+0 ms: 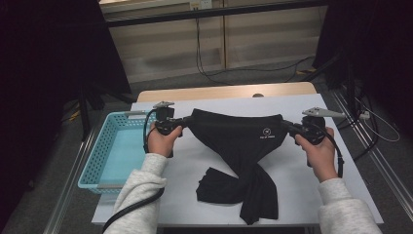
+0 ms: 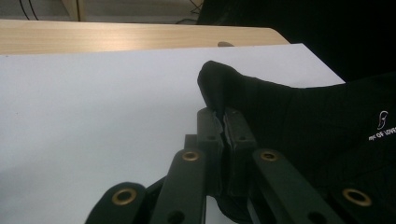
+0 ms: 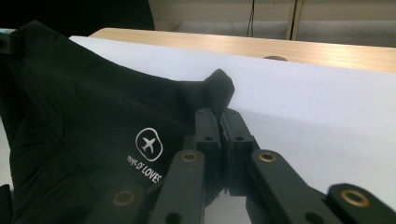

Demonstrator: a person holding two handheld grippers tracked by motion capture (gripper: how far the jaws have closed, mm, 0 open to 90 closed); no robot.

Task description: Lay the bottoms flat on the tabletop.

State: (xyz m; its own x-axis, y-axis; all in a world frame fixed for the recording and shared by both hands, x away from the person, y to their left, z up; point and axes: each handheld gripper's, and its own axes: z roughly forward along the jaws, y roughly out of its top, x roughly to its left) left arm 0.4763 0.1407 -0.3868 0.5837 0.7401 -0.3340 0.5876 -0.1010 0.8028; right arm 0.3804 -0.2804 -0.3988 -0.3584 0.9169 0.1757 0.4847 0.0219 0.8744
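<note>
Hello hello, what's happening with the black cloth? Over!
Left hand-held gripper and right hand-held gripper shut on black cloth corners. Cloth stretched between them, tail on table. Nothing blocking. Blue basket left.

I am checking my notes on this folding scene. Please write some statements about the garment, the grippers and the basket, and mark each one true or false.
1. The left gripper is shut on a corner of the black garment. True.
2. The right gripper is open and holds nothing. False: it is shut on the garment's other top corner.
3. The garment lies inside the blue basket. False: it is stretched between the two grippers, its lower part bunched on the white table cover.
4. The garment bears a small white airplane logo. True.
5. The basket stands at the table's left side in the high view. True.
</note>
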